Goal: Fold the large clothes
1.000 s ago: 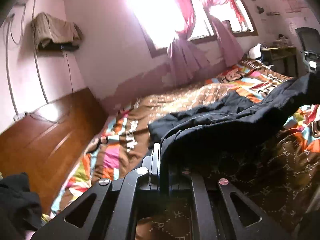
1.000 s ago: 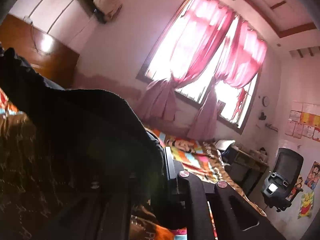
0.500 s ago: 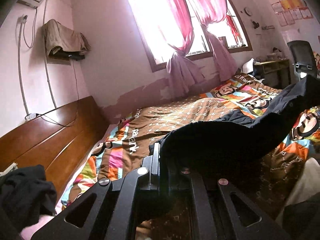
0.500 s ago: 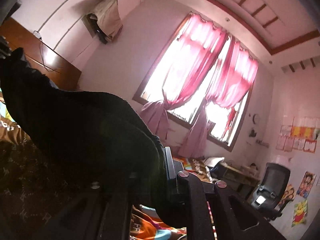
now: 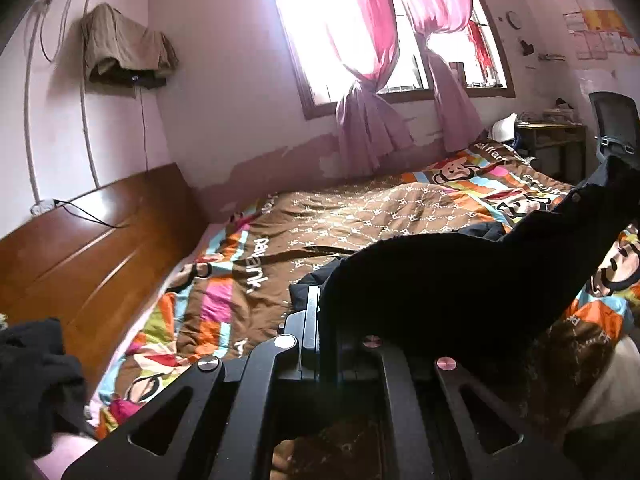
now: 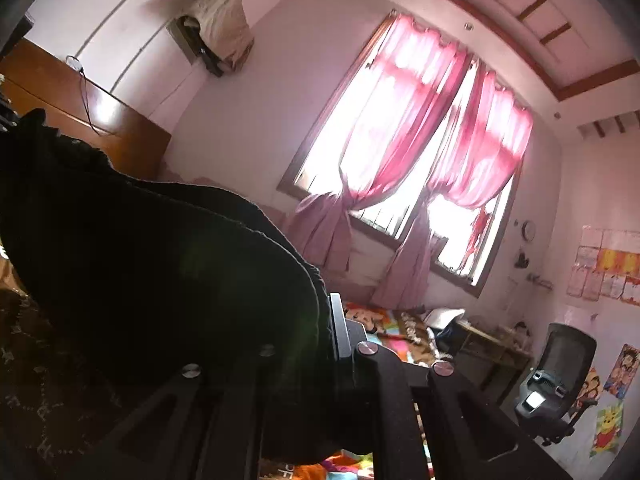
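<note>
left tongs (image 5: 320, 312): clamped on black fabric garment (image 5: 460, 280)
right tongs (image 6: 334, 328): clamped on same garment
garment: stretched between both, raised above colourful cartoon-print bedspread (image 5: 360, 216)

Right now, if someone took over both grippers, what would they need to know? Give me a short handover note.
Left gripper: shut on the black garment, pinching one edge.
Right gripper: shut on the same garment at another edge.
The garment hangs stretched between the two, raised above the patterned bedspread; part of it may trail on the bed.
Done: picked up and spread out.
Left: lay it flat on the bed, then make the folds. No fold shows yet.
A second dark pile sits by the wooden headboard.
</note>
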A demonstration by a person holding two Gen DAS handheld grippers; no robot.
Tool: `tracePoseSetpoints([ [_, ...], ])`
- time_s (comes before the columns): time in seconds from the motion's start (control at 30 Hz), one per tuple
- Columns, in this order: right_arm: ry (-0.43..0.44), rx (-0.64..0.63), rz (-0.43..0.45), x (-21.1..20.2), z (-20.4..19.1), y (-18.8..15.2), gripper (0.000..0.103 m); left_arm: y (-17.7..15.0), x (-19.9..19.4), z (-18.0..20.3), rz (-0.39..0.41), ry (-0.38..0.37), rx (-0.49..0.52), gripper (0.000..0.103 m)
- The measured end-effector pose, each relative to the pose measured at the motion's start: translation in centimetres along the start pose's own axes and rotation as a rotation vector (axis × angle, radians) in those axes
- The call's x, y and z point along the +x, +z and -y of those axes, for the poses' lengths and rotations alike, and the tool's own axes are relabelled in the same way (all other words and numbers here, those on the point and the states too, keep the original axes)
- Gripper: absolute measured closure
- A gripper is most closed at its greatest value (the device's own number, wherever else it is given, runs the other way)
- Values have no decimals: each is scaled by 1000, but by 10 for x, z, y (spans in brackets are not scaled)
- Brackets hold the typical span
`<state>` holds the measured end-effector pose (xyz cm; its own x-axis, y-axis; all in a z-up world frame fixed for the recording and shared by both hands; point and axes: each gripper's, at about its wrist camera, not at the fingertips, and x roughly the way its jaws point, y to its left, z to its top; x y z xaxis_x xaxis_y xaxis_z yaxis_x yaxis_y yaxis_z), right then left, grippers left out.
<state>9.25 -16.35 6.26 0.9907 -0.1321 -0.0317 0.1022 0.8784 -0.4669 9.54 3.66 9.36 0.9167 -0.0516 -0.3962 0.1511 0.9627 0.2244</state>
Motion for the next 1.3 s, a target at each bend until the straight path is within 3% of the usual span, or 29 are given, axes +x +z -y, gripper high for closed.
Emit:
tracePoseSetpoints([
  [0.47, 9, -29, -103, 135, -14, -3, 94, 41, 143, -22, -68, -4, -53, 98],
  [0.87, 59, -17, -283, 266, -39, -43, 94, 31, 291, -24, -212, -27, -83, 98],
  [1.13, 106, 9, -414, 318, -56, -81, 93, 22, 339, -18, -293, -53, -40, 98],
  [1.3, 129, 57, -445, 325, -55, -89, 90, 16, 349, -18, -309, -67, -47, 98],
])
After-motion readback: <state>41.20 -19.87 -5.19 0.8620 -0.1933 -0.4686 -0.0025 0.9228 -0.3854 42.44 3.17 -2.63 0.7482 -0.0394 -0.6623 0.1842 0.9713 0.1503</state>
